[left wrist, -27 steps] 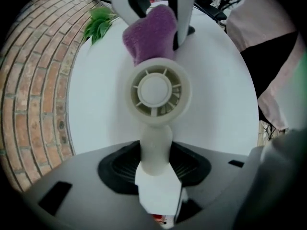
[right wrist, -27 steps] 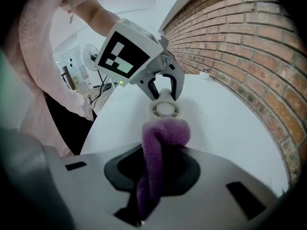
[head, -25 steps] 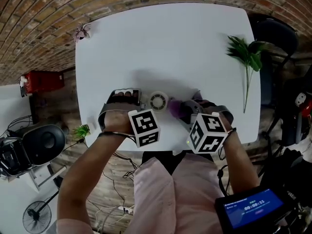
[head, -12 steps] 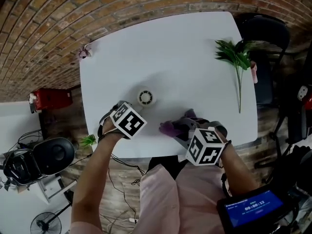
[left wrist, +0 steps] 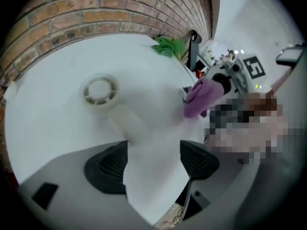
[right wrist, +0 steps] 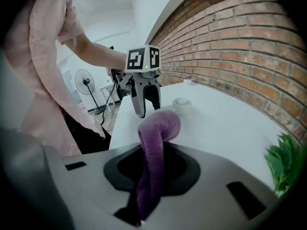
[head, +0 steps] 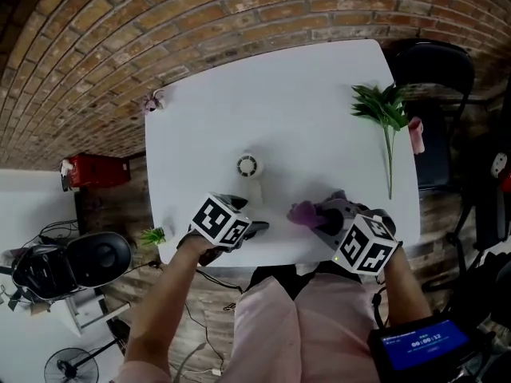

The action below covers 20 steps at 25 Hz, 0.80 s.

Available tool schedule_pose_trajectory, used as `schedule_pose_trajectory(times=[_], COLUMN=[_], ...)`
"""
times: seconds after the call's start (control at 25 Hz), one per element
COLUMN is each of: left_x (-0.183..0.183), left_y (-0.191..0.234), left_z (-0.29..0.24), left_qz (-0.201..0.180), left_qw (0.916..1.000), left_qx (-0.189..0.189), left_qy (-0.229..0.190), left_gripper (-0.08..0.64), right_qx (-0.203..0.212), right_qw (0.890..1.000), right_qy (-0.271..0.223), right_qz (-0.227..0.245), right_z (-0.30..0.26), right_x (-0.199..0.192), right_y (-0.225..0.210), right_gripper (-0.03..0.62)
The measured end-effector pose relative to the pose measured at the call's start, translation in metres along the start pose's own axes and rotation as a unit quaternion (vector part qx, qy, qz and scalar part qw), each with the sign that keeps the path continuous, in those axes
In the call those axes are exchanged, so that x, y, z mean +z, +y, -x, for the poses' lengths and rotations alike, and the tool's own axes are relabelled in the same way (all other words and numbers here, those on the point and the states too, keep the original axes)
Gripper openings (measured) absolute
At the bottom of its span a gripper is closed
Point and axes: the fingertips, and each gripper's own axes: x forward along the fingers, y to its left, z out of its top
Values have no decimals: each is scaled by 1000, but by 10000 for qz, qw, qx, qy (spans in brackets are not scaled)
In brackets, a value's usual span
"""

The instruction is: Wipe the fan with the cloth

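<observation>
The left gripper [head: 254, 227] has just been opening its jaws, now wide with only bare table [head: 319, 118] between them; the fan [head: 248, 167] sits at its 12 o'clock, untouched. At its 3 o'clock the right gripper [head: 327, 214] clamps the purple cloth [head: 303, 211], apart from the fan.

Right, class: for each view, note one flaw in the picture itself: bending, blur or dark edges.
Head view: brick wall bows in arcs. Left gripper view: fan and table look soft, washed out. Right gripper view: black corners, cloth near lens blurred.
</observation>
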Motion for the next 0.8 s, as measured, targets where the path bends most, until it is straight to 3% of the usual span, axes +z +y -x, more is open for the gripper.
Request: schedule_pose_trajectory(times=[0.2, 0.36, 0.6, 0.8], left_x=[63, 98, 109, 119], left_y=[-18, -13, -21, -18], left_z=[-15, -26, -14, 48], left_qz=[-81, 11, -275, -728], left_qw=[9975, 9952, 9934, 9828], left_qx=[-60, -18, -49, 362], left_qy=[-705, -975, -1113, -1659], left_gripper=[348, 348, 348, 348], right_qx=[-131, -214, -267, -153], right_qw=[9997, 9992, 9989, 9994], right_qy=[36, 76, 78, -31], right_qz=[-219, -326, -383, -311], right_z=[14, 22, 25, 17], right_x=[-18, -26, -24, -4], right_y=[-5, -7, -14, -27], right_gripper=[63, 63, 64, 64])
